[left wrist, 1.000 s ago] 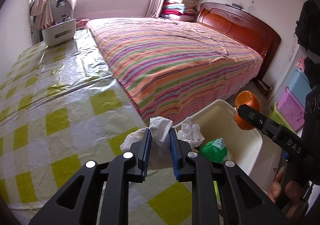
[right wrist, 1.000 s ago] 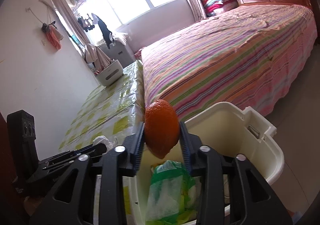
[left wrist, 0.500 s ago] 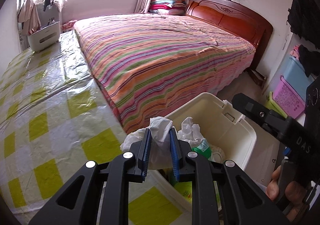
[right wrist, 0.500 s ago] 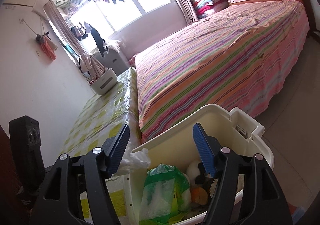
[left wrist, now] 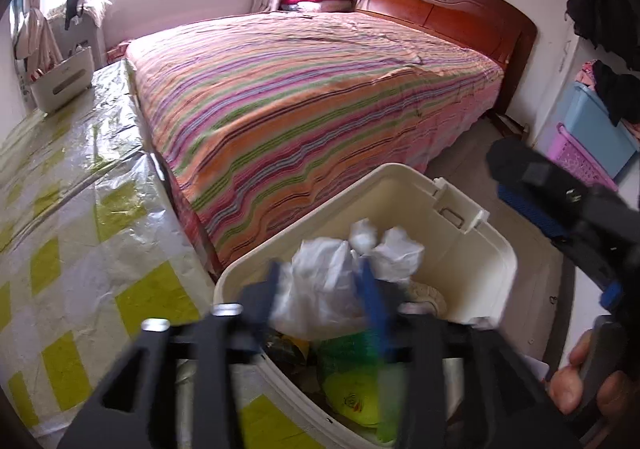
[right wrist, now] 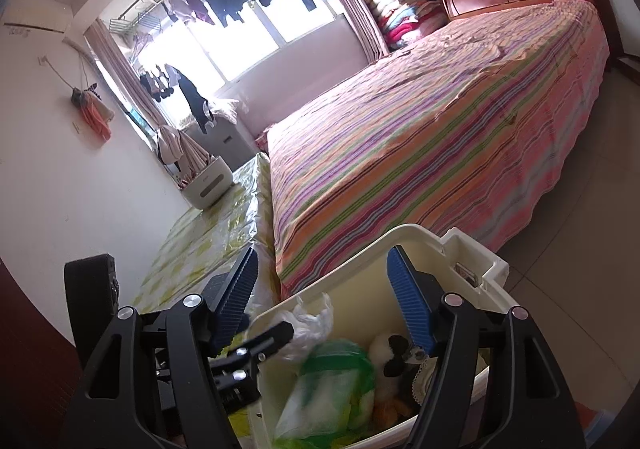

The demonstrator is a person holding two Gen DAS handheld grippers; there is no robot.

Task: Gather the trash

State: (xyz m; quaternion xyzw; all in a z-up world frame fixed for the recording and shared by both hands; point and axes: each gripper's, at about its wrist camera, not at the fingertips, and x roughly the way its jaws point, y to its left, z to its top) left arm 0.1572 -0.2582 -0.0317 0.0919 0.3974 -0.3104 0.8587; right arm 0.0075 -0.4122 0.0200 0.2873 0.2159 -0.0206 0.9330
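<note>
My left gripper (left wrist: 322, 291) holds a crumpled white tissue (left wrist: 316, 293) over the near corner of the cream bin (left wrist: 472, 225); the jaws look slightly wider and the view is blurred. The bin (right wrist: 472, 253) holds a green plastic bag (right wrist: 328, 385), white paper wads (left wrist: 384, 245) and other trash. My right gripper (right wrist: 322, 289) is open and empty above the bin; it also shows in the left wrist view (left wrist: 560, 193) at the right. The left gripper with the tissue (right wrist: 308, 325) shows in the right wrist view at the bin's left rim.
A table with a yellow-checked plastic cover (left wrist: 72, 233) lies left of the bin. A striped bed (left wrist: 320, 89) stands behind it. A white box (left wrist: 62, 83) sits at the table's far end. Blue and pink crates (left wrist: 588, 145) stand at the right wall.
My left gripper has carried the tissue right, from over the table to over the bin. My right gripper dropped the orange into the bin earlier and stays open.
</note>
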